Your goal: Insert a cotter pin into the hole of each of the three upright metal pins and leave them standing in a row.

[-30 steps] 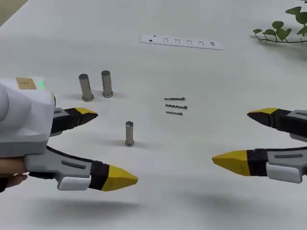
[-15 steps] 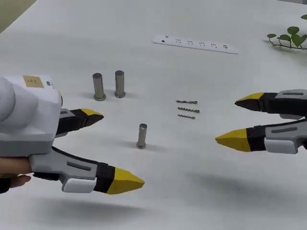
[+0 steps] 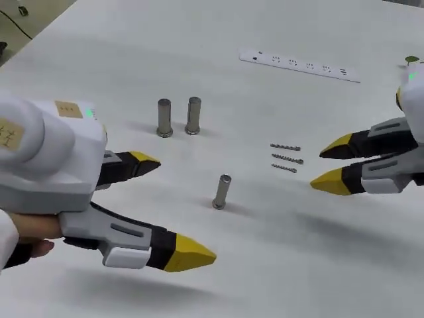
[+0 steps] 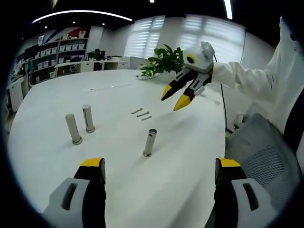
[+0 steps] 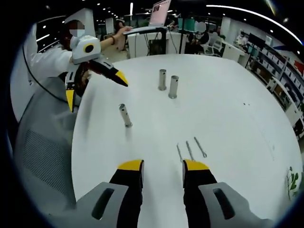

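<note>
1. Closing in on the cotter pins (image 3: 286, 158), the right claw (image 3: 319, 169) is now sitting just short of them, with its jaws narrower than a second ago. The headset has also swung, so most of the shift across the picture is the camera's doing.
2. Over on my far side, the left claw (image 3: 184, 208) is hanging above the table (image 3: 199, 291) much as it was, jaws spread wide and gripping nothing.
3. Beyond its upper jaw, two upright metal pins (image 3: 164, 118) are standing side by side, close together but apart.
4. Just past the gap between that claw's tips, the third metal pin (image 3: 222, 192) is standing alone, well apart from the pair. I'm judging the row as not yet formed.
5. Right in front of the right claw's tips, the three cotter pins are lying flat and parallel on the table, none of them in a hole.
6. The right claw itself is showing a modest gap between its jaws, with nothing in it.
7. I'm reading this as the very first step, fetching a cotter pin. The next move is asking me to lower the right jaws around one of them without nudging its neighbours. They look thin and flat on the surface, so the pinch will probably need to be fine, with the left claw ready to steady a metal pin.
</note>
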`<state>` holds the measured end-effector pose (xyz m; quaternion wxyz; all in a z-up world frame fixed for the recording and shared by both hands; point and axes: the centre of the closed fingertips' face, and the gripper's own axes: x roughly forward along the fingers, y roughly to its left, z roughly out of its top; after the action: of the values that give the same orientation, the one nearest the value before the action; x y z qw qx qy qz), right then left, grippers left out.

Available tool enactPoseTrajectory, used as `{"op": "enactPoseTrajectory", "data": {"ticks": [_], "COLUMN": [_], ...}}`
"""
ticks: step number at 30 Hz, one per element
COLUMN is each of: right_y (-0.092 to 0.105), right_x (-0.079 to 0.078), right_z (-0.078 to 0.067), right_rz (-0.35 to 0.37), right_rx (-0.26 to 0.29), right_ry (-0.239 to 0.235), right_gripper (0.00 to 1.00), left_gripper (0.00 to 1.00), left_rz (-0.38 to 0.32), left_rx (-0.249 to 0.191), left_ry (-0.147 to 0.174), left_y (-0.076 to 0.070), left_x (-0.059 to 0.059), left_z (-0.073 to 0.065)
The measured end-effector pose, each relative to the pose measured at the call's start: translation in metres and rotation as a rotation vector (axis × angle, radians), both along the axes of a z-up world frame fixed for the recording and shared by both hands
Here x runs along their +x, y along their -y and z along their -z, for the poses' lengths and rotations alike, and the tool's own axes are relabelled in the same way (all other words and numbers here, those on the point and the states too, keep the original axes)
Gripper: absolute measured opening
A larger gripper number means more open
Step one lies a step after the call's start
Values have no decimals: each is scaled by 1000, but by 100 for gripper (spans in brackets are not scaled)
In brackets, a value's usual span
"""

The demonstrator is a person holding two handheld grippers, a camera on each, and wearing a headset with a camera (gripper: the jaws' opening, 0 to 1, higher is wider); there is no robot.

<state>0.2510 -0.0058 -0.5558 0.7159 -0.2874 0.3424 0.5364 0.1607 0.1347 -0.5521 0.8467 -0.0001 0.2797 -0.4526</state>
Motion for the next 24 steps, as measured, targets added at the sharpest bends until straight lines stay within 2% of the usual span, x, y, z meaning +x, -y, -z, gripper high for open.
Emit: {"op": "enactPoseTrajectory", "data": {"ticks": [1, 5, 7, 16, 24], "right_y": [-2, -6, -7, -11, -14], "right_x": [3, 12, 18, 25, 27], "right_z": [2, 11, 18, 45, 55], "right_rz": [-5, -12, -11, -38, -31], "right_rx": [-3, -14, -34, -104, -145], "right_ry": [-1, -24, -35, -71, -71], "right_gripper": [27, 16, 17, 13, 8], "left_gripper": [94, 92, 91, 89, 88], "left_rz": [0, -7, -8, -10, -18], "left_rx": [-10, -19, -19, -8, -18], "left_ry": [-11, -8, -8, -27, -31], "left_y": [0, -1, -2, -5, -5], "left_x": [-1, 0, 0, -3, -2], "left_z": [0, -2, -2, 2, 3]}}
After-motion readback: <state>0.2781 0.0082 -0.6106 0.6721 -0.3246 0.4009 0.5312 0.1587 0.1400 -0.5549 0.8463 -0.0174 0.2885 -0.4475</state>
